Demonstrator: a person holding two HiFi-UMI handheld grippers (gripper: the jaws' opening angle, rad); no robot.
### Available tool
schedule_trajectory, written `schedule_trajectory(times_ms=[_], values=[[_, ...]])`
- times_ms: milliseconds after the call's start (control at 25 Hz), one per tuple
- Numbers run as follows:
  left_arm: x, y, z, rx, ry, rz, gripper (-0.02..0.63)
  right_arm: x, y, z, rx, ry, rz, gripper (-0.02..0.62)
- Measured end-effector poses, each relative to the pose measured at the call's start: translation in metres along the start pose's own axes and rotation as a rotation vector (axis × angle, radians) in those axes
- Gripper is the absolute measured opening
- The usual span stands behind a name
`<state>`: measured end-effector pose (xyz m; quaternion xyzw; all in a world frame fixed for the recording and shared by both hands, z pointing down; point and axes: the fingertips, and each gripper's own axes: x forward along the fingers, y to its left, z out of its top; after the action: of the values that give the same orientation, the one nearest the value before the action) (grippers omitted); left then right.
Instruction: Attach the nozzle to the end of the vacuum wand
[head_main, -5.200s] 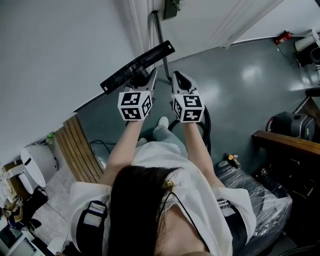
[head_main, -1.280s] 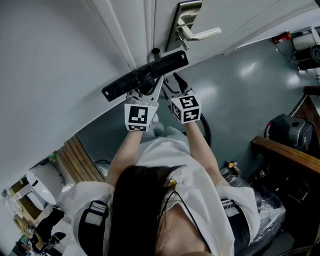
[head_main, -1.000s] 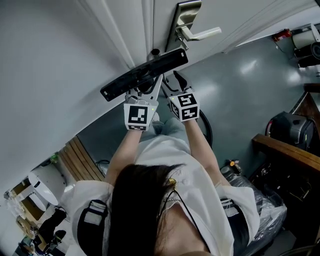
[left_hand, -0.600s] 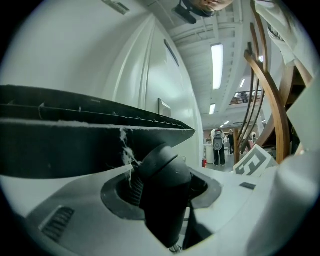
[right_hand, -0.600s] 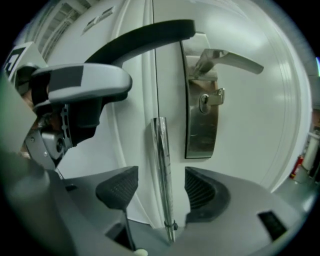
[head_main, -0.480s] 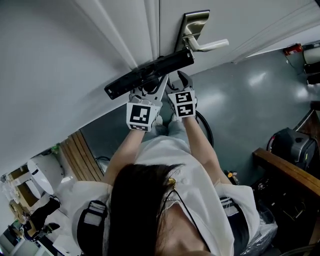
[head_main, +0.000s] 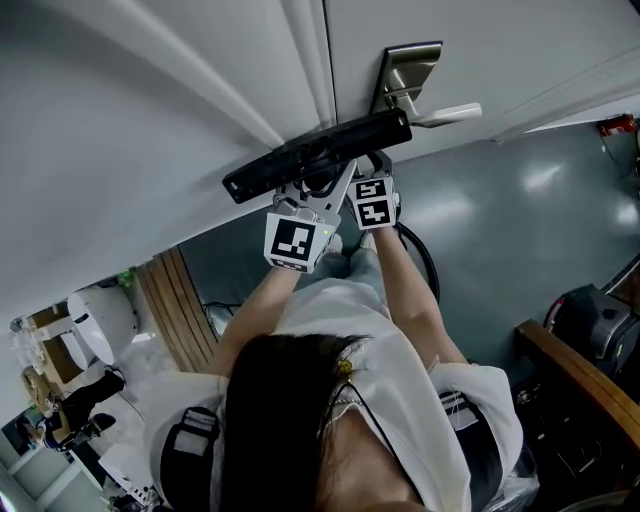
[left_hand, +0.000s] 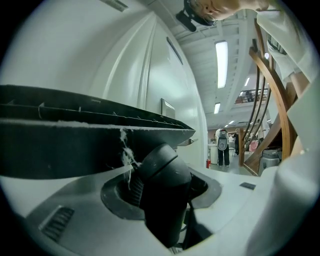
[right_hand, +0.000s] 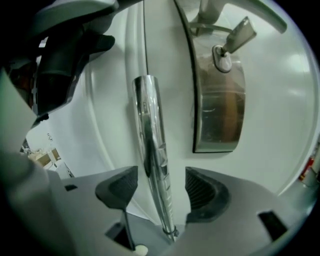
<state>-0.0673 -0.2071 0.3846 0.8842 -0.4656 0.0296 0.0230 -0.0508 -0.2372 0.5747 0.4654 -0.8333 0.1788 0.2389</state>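
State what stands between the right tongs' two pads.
The chrome vacuum wand, clear of both pads, in the right gripper view; the right tongs have just been opening.

White door (head_main: 520, 50), grey floor (head_main: 500, 220), perhaps wooden slats (head_main: 168, 300)

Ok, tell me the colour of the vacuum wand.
Shiny silver metal; the wand shows best in the right gripper view.

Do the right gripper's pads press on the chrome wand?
No: the right gripper has just been opening, and the chrome wand stands untouched between its pads.
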Motion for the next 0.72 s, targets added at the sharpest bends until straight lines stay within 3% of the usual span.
schedule_trajectory(times_ms=[280,640,720], values=[[0.002,0.006,-0.003,-0.017,0.016,0.014,0.198,0.022,0.005,-0.008,-0.016,0.057,0.051,0.288],[0.006,0.006,0.003,-0.023,0.009,0.032,0.196,0.032,-0.004,-0.006,-0.059,0.069,0.005,0.287],[0.007,0.006,0.004,-0.033,0.010,0.036,0.198,0.033,-0.006,-0.011,-0.086,0.082,-0.007,0.256]])
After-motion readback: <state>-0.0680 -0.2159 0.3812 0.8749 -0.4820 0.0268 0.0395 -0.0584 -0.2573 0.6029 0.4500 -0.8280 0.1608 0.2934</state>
